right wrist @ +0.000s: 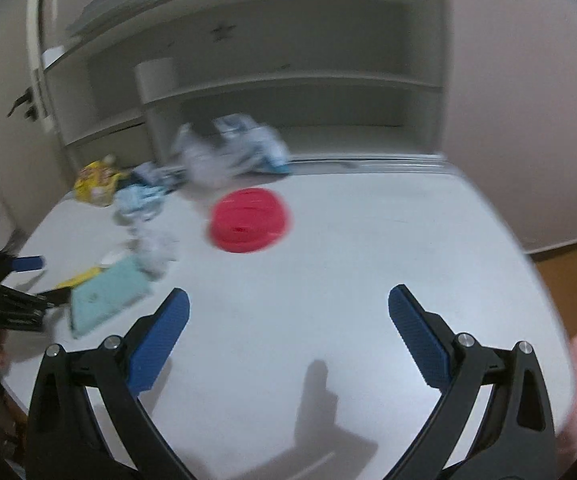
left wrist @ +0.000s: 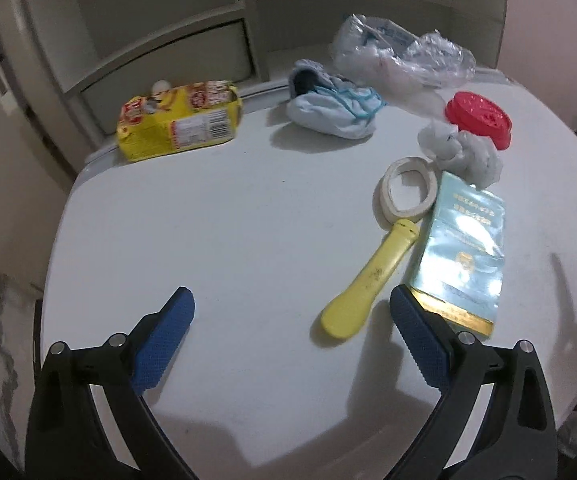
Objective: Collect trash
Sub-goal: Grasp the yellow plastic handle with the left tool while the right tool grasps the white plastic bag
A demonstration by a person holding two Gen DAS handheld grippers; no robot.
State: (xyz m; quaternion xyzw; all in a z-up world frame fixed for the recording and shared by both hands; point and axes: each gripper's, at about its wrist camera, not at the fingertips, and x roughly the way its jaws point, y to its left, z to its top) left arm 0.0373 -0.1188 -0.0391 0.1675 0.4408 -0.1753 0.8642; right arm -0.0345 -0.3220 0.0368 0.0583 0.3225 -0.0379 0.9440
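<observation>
Crumpled plastic bag (left wrist: 400, 60) on table (left wrist: 248, 220), jaws of 2 grippers spread, grasping nothing

On the desk (left wrist: 248, 220), the snack packet (left wrist: 180, 124) lies at the far left edge, the crumpled cloth (left wrist: 332, 110) to its right, and the plastic bag (left wrist: 400, 56) behind and right of the cloth, all before the shelf unit (left wrist: 160, 40). Nearer on the right, the round lid (left wrist: 480, 118) lies just behind the wadded tissue (left wrist: 460, 150), with the tape ring (left wrist: 408, 192) left of the tissue. The booklet (left wrist: 464, 248) lies before the tissue, and the handle (left wrist: 368, 280) lies along the booklet's left side, its far end touching the tape ring.
</observation>
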